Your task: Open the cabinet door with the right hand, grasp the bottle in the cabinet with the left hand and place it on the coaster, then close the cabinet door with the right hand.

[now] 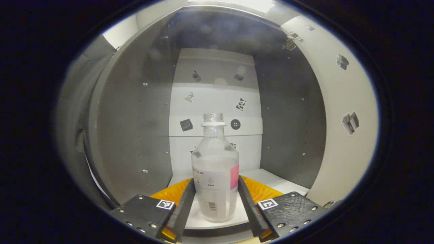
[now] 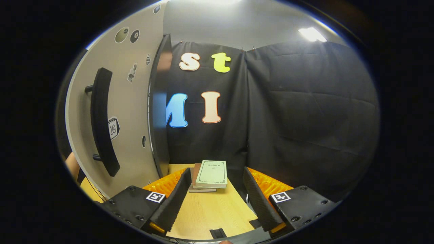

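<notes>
Left tool (image 1: 216,200) brackets bottle (image 1: 215,176) near cabinet shelf (image 1: 271,179) front edge, fingers just touching, grip unconfirmed; squeeze off-centre, uncapped bottle tips. Right tool (image 2: 217,196) open, empty, over tabletop (image 2: 212,210).

A stack of books (image 2: 207,176) is seen lying on the wooden tabletop (image 2: 217,210), near the black cloth wall (image 2: 305,112). The top book's pale cover is turned up.
</notes>
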Demonstrator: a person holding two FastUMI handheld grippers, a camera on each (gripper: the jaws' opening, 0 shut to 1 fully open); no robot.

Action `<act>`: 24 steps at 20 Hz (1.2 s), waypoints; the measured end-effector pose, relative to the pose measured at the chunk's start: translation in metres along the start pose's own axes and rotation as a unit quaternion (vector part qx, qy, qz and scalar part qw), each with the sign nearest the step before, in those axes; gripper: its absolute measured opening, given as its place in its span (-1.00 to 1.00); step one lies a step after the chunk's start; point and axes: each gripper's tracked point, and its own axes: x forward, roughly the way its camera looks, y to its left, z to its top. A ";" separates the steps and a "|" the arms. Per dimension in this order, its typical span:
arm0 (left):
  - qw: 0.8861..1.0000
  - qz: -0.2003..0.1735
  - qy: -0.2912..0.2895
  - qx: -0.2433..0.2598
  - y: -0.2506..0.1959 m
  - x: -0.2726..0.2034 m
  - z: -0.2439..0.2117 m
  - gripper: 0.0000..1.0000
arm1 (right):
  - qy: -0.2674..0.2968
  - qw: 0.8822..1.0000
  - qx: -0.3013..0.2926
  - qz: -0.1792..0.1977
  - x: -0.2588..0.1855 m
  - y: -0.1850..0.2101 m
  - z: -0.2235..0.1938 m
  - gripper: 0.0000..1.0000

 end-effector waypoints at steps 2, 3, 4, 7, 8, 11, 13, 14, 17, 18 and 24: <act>1.000 0.005 0.000 -0.001 0.001 -0.016 0.001 0.48 | -0.002 1.000 -0.002 0.008 0.002 -0.001 -0.001 0.94; 1.000 0.009 0.001 -0.002 0.002 -0.024 0.000 0.48 | -0.002 1.000 -0.003 0.013 0.002 0.000 -0.002 0.95; 1.000 0.012 0.002 -0.002 0.005 -0.032 0.000 0.48 | -0.002 1.000 -0.003 0.020 0.001 0.001 -0.003 0.95; 1.000 0.019 -0.003 -0.002 0.009 -0.061 -0.002 0.45 | -0.001 0.999 0.000 0.042 0.003 0.003 -0.007 0.95; 1.000 0.023 -0.005 0.001 0.012 -0.072 -0.003 0.45 | 0.001 0.999 0.001 0.048 0.004 0.002 -0.010 0.95; 0.999 0.039 -0.006 0.007 0.019 -0.102 -0.007 0.51 | 0.006 0.998 0.006 0.066 0.006 0.002 -0.016 0.95; 0.998 0.054 -0.007 0.010 0.026 -0.122 -0.010 0.51 | 0.010 0.997 0.008 0.077 0.008 0.002 -0.021 0.95; 0.998 0.060 -0.008 0.010 0.029 -0.131 -0.012 0.43 | 0.012 0.997 0.009 0.081 0.009 0.002 -0.023 0.90; 0.997 0.072 -0.010 0.009 0.036 -0.161 -0.019 0.45 | 0.012 0.995 0.016 0.098 0.008 0.005 -0.025 0.95; 0.997 0.075 -0.011 0.010 0.039 -0.172 -0.022 0.45 | 0.011 0.995 0.016 0.102 0.008 0.007 -0.025 0.95; 0.995 0.103 0.000 -0.002 0.061 -0.224 -0.052 0.45 | 0.015 0.992 0.020 0.125 0.007 0.016 -0.031 0.95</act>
